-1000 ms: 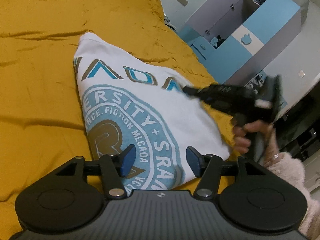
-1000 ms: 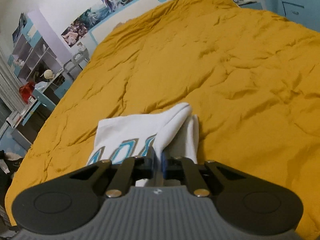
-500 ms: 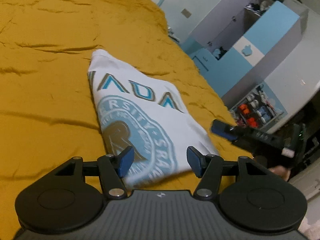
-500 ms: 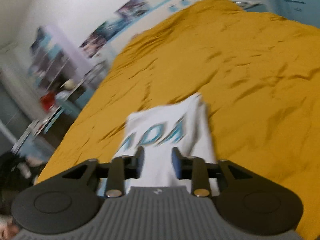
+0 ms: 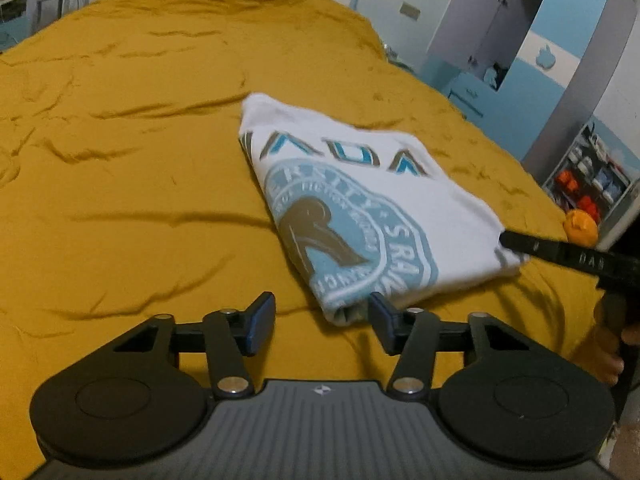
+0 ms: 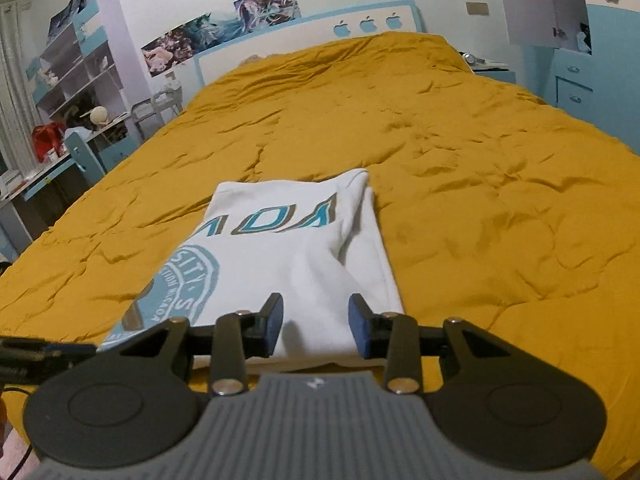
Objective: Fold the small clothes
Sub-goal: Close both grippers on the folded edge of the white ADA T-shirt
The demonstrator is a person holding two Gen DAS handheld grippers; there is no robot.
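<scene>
A folded white T-shirt [image 5: 360, 208] with a teal and brown print lies flat on the mustard bedspread [image 5: 120, 200]. My left gripper [image 5: 322, 322] hovers just short of the shirt's near corner. Its jaws are closing, with only bedspread and the corner's tip between them and nothing gripped. From the right, a finger [image 5: 532, 248] of the other gripper reaches the shirt's right corner. In the right wrist view, my right gripper [image 6: 316, 326] stands over the near edge of the shirt [image 6: 288, 240]. Its jaws are opening, and the pads are clear of the cloth.
The bedspread [image 6: 460, 160] runs far back to a headboard [image 6: 320, 32] with apple shapes. Blue and grey wardrobes [image 5: 540, 52] stand along the right. A desk and shelves [image 6: 72, 92] stand on the left. An orange object [image 5: 580, 226] sits past the bed's right edge.
My right gripper has let go of the shirt's fold and drawn back toward the near edge. The left gripper has pulled back to the shirt's near corner and narrowed its jaws.
</scene>
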